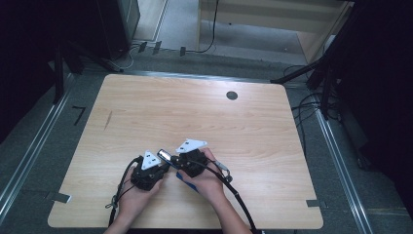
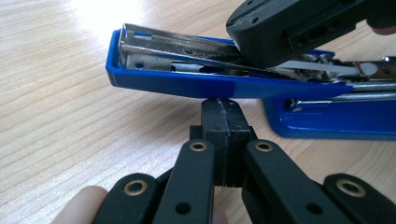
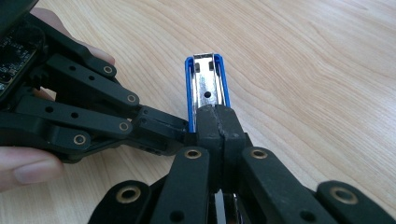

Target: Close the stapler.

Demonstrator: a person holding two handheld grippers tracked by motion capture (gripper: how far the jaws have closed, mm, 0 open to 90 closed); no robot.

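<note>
Nearest the camera in the left gripper view, the left gripper (image 2: 223, 112) fills the bottom centre, its jaws pressed together with nothing between them, the tips touching the underside of the blue stapler (image 2: 187, 84). The wooden table (image 1: 195, 107) is the largest thing in the high view; both hands meet in its lower middle. The stapler lies open just above the left tips, its long axis running left to right across that frame, its nose at upper left and its base (image 2: 336, 123) at right. The right gripper (image 3: 219, 123) comes along that axis from the hinge end; its jaws are drawn together over the metal staple channel (image 3: 205, 88), though whether they pinch it I cannot tell. The channel looks empty of staples.
</note>
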